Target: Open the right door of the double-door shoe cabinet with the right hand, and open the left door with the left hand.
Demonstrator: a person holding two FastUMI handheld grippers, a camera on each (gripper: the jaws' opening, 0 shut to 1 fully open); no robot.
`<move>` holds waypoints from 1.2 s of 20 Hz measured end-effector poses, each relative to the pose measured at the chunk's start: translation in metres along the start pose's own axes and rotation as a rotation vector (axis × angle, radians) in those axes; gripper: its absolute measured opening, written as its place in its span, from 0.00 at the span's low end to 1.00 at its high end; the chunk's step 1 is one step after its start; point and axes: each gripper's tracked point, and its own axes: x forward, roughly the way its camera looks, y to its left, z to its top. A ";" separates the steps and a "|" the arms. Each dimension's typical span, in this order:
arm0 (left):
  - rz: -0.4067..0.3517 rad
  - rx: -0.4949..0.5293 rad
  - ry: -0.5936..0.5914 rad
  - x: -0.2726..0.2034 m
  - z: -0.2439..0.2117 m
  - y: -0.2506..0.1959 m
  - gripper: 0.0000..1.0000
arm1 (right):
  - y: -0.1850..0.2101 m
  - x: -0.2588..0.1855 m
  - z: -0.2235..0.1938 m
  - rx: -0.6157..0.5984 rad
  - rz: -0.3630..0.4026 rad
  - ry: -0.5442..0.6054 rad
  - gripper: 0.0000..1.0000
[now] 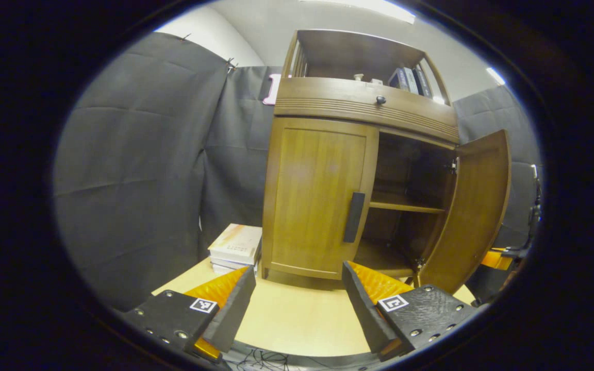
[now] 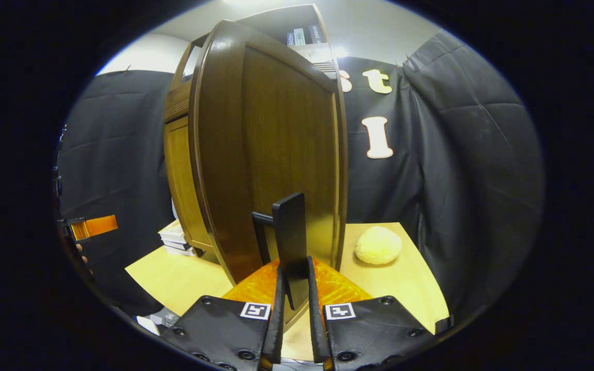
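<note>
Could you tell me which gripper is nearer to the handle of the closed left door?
Left. The left gripper hangs open just before the left door's handle, not touching it; the right gripper is clamped on the right door's handle.

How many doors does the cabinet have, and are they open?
2. The left door is closed; the right door is swung open, its handle held by the right gripper.

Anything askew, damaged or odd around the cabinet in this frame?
Nothing stands out. The right door is swung open with the right tongs shut on its handle; the left door is closed and the left tongs are open in front of it.
</note>
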 end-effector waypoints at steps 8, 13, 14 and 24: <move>0.073 -0.004 0.005 -0.017 -0.003 -0.013 0.99 | -0.075 -0.008 0.000 -0.027 -0.009 -0.025 0.18; 0.086 0.013 -0.003 -0.021 0.001 -0.020 0.99 | -0.079 -0.013 0.000 -0.051 0.054 -0.030 0.08; 0.088 0.022 -0.005 -0.022 0.002 -0.020 0.99 | -0.079 -0.014 -0.001 -0.073 0.046 -0.037 0.07; 0.060 0.020 0.007 -0.007 0.007 -0.015 0.99 | -0.091 -0.052 -0.004 -0.054 -0.074 -0.034 0.36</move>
